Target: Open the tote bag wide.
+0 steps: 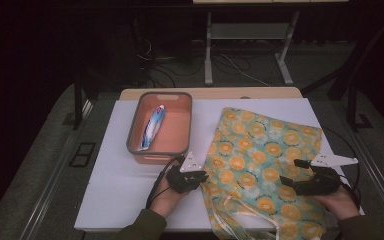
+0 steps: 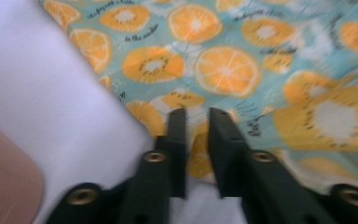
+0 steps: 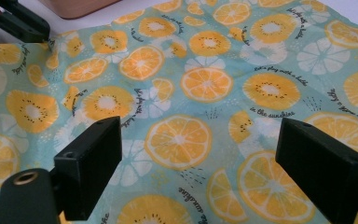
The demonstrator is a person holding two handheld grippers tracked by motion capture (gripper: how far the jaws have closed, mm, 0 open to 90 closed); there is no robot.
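Note:
A teal cloth bag (image 1: 260,145) printed with orange slices lies flat on the white sheet, its white handles (image 1: 240,212) near the front edge. My left gripper (image 1: 202,178) sits at the bag's left edge. In the left gripper view (image 2: 197,112) its jaws stand a narrow gap apart, and the bag's edge (image 2: 223,70) lies below and between them without being pinched. My right gripper (image 1: 291,172) hovers over the bag's right part. In its own view (image 3: 196,140) the jaws stand wide apart above the print (image 3: 205,84) with nothing held.
An orange basket with a grey rim (image 1: 134,131) stands behind the left gripper and holds a blue and white tube (image 1: 153,127). The white sheet (image 1: 110,175) covers the table. Table legs and cables (image 1: 230,65) lie on the dark floor beyond.

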